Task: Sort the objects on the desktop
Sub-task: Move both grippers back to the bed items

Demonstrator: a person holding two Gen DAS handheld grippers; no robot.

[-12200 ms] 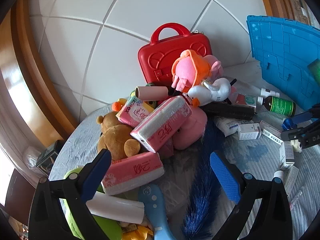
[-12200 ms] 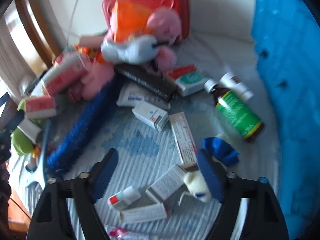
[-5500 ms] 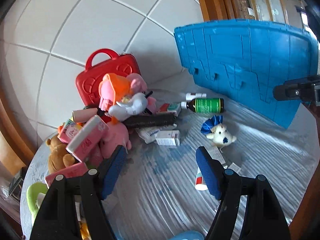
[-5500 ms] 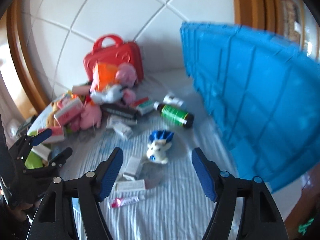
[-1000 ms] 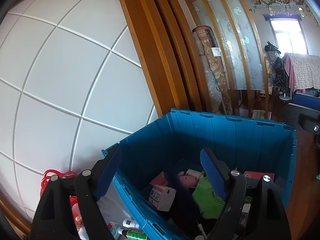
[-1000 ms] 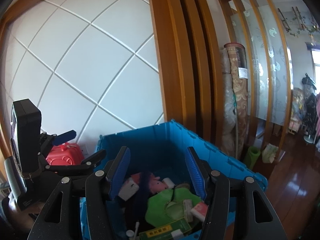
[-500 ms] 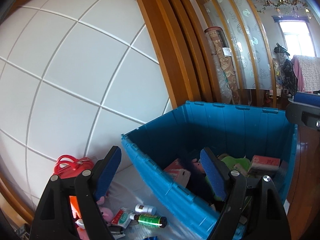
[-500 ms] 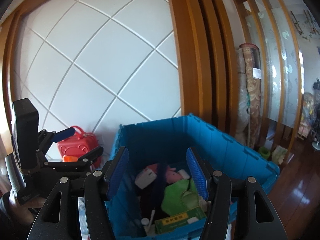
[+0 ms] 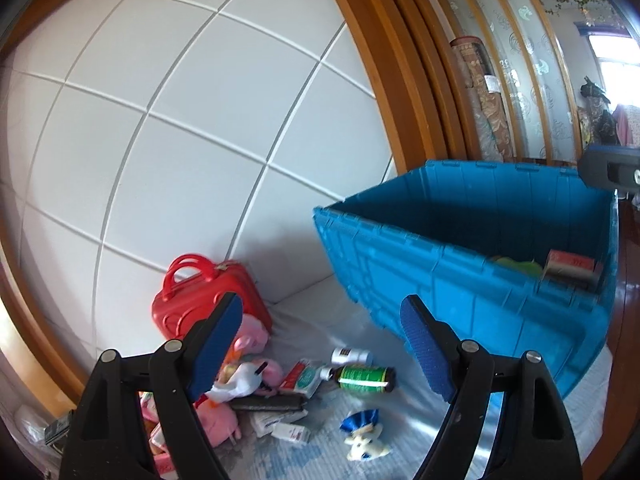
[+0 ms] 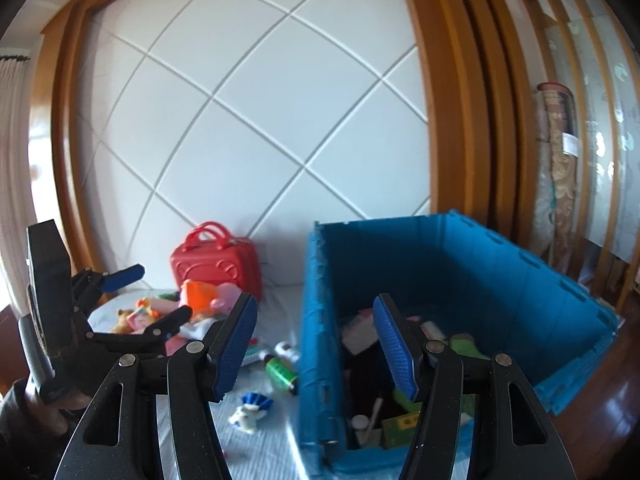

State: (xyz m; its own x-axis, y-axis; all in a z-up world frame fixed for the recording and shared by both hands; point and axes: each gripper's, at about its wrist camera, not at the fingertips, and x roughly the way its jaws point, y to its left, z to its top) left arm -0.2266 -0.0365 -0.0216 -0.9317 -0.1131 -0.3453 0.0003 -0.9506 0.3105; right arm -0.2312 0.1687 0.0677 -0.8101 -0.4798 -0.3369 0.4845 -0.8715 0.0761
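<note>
Both claws empty: my left gripper [image 9: 320,352] and right gripper [image 10: 314,350] stand with jaws apart, nothing between them. Unsorted items, including the green bottle [image 9: 365,377] and small plush [image 9: 362,440], lie on the table beside the blue bin [image 9: 460,280], which already holds several items.

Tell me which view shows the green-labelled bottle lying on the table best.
The left wrist view: the green-labelled bottle lies on its side in sharp, full view, white cap toward the small boxes, between the fingers of the left gripper. The right wrist view shows it blurred and partly hidden by the blue crate.
</note>
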